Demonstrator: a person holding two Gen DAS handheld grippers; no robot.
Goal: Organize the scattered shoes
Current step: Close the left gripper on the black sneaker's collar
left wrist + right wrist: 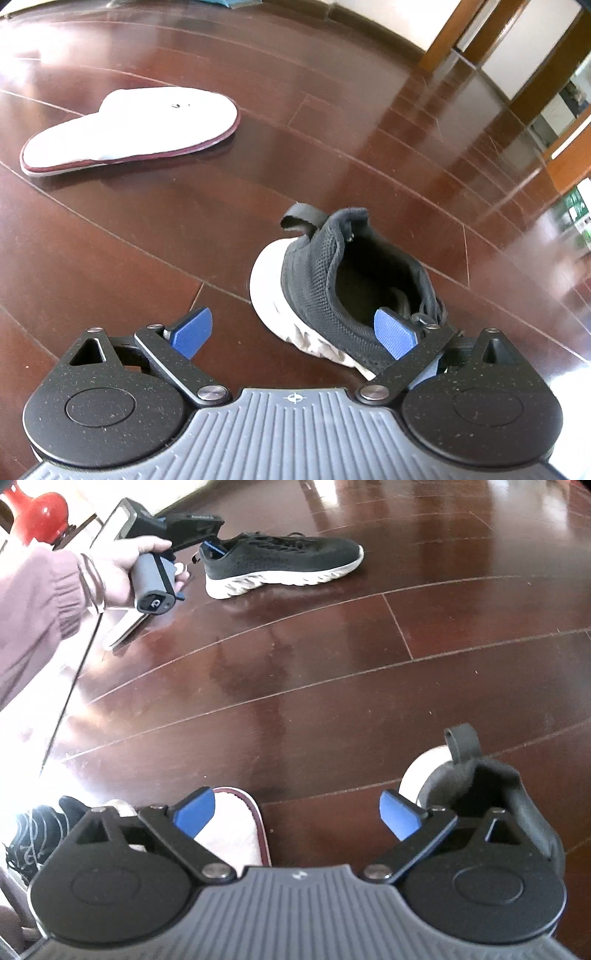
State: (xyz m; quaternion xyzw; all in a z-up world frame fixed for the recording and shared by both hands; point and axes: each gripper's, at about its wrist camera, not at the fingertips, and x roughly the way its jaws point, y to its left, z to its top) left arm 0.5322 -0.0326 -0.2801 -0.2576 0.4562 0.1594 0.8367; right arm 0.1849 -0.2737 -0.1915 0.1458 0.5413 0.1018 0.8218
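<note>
Dark red-brown floorboards (155,236) carry every shoe in view. Left wrist view, reading left to right: a white slipper (129,129) with maroon edging lies well ahead and to the left, long axis running across the frame. The left gripper (295,334) has its blue pads spread wide, nothing between them. A black mesh sneaker (354,288) with a white sole sits at the right pad (394,334); that pad appears to reach into or over the collar opening, while the other pad is outside, over bare floor. Heel loop points away from the camera.

Right wrist view, left to right: a sleeve and hand (122,568) hold the left gripper's handle at the heel of that same sneaker (284,563), which lies across the frame, toe to the right. Lower down, another black shoe (37,830) at the left edge (mostly cut off), then a second white slipper (236,827) under the left pad. The right gripper (297,814) is also fully spread and empty. A second black sneaker (487,786), heel loop up, sits just beside its right pad.

Judgement: the left gripper is nearer its sneaker and set at the heel collar, square to the shoe's long axis. Closing on the collar wall looks like the coming move. Contact is not confirmed.
</note>
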